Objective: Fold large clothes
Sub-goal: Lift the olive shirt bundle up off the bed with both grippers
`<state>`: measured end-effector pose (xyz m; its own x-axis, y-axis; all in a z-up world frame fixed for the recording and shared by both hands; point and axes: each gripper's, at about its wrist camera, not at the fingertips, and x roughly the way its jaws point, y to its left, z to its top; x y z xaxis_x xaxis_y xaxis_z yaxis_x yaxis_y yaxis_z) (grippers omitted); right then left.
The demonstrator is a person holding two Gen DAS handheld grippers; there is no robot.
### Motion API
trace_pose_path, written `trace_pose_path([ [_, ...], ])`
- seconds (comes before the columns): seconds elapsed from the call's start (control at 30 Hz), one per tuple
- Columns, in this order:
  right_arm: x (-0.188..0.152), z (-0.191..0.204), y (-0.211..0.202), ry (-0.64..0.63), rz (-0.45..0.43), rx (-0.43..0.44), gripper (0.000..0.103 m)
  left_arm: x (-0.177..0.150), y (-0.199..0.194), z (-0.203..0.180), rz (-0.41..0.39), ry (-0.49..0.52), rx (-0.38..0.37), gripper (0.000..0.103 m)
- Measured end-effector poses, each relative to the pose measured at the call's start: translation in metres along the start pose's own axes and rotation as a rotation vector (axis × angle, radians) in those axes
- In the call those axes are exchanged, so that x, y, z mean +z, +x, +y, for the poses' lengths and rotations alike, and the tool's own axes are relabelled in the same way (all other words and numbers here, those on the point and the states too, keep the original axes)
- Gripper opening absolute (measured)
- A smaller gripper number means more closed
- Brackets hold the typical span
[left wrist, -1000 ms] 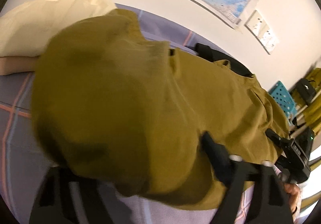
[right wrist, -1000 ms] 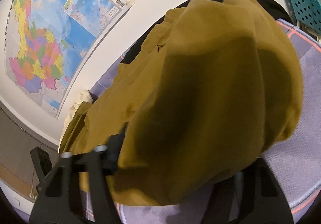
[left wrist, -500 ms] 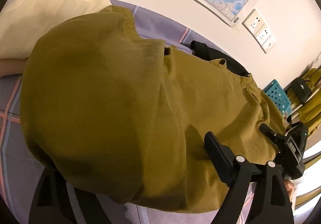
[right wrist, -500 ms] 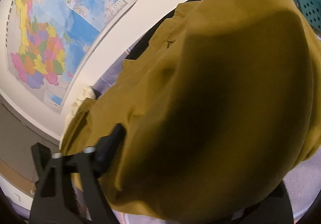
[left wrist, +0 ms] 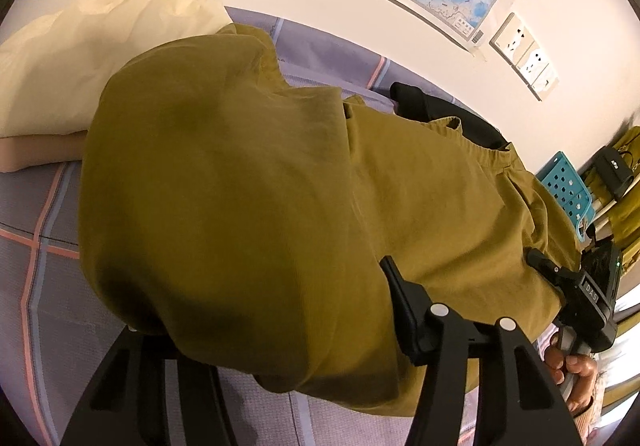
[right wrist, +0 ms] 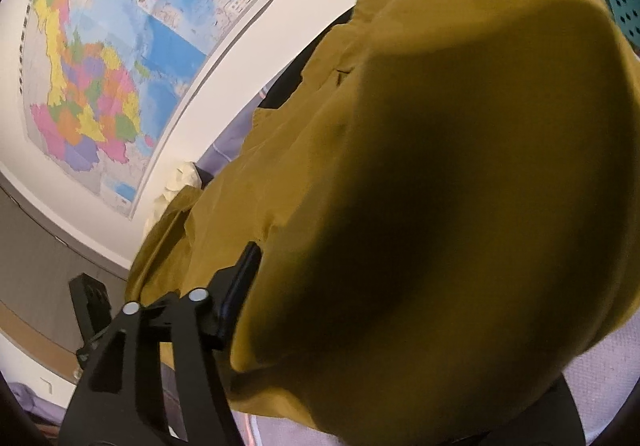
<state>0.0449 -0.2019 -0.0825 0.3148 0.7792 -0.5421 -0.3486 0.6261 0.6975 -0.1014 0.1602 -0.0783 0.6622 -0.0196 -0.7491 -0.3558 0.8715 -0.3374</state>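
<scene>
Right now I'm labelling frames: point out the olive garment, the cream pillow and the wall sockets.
olive garment [left wrist: 240, 198], left wrist view, broad draped middle.
cream pillow [left wrist: 88, 58], left wrist view, upper face.
wall sockets [left wrist: 524, 56], left wrist view, plate centre.

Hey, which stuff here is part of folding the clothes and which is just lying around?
Part of the job:
olive garment
left gripper
right gripper

Lying about:
cream pillow
black garment
wall map
teal basket

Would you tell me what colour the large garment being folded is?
Olive-mustard, plain, with no pattern; the garment shows best in the left wrist view.
</scene>
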Motion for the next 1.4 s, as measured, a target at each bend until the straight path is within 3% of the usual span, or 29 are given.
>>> trace_pose_path([
  [0.23,0.004,0.004,-0.007,0.005,-0.021,0.028,0.037,0.001,-0.007,-0.009,-0.015,0.049,0.013,0.052],
  [0.43,-0.003,0.019,-0.038,-0.004,-0.04,0.116,0.03,-0.001,-0.03,-0.016,-0.029,0.11,-0.013,0.048],
  [0.5,-0.008,0.024,-0.052,-0.028,-0.044,0.141,0.03,-0.005,-0.038,-0.011,-0.021,0.123,-0.064,0.049],
  [0.6,-0.016,0.013,-0.049,-0.009,-0.005,0.092,0.037,-0.008,-0.029,0.004,0.045,0.07,-0.11,0.055],
  [0.7,-0.022,-0.003,-0.029,0.039,0.043,0.04,0.049,-0.01,-0.01,0.014,0.095,0.033,-0.116,0.059],
  [0.77,-0.023,-0.007,-0.023,0.047,0.046,0.036,0.062,-0.012,-0.006,0.012,0.091,0.046,-0.111,0.061],
  [0.83,-0.022,-0.006,-0.019,0.039,0.037,0.025,0.067,-0.012,-0.004,0.01,0.085,0.054,-0.113,0.066],
  [0.97,-0.016,-0.003,-0.01,0.035,0.025,0.022,0.071,-0.014,0.006,0.003,0.073,0.081,-0.13,0.085],
  [1.0,-0.014,-0.001,-0.006,0.02,0.02,0.013,0.069,-0.014,0.008,0.0,0.064,0.086,-0.123,0.087],
  [1.03,-0.014,0.0,-0.003,0.014,0.015,-0.001,0.061,-0.014,0.009,-0.004,0.049,0.086,-0.105,0.086],
  [1.07,-0.013,-0.001,0.0,0.013,0.02,-0.003,0.057,-0.015,0.009,-0.006,0.042,0.09,-0.094,0.085],
  [1.13,-0.013,-0.003,0.0,0.03,0.021,0.031,0.039,-0.015,0.006,-0.007,0.027,0.109,-0.046,0.068],
  [1.2,-0.012,0.001,-0.003,0.015,0.017,0.051,0.034,-0.012,0.0,-0.002,0.024,0.091,-0.049,0.05],
  [1.4,-0.001,0.033,-0.02,-0.057,-0.023,0.116,0.027,-0.006,-0.025,-0.006,-0.027,0.134,-0.055,0.042],
])
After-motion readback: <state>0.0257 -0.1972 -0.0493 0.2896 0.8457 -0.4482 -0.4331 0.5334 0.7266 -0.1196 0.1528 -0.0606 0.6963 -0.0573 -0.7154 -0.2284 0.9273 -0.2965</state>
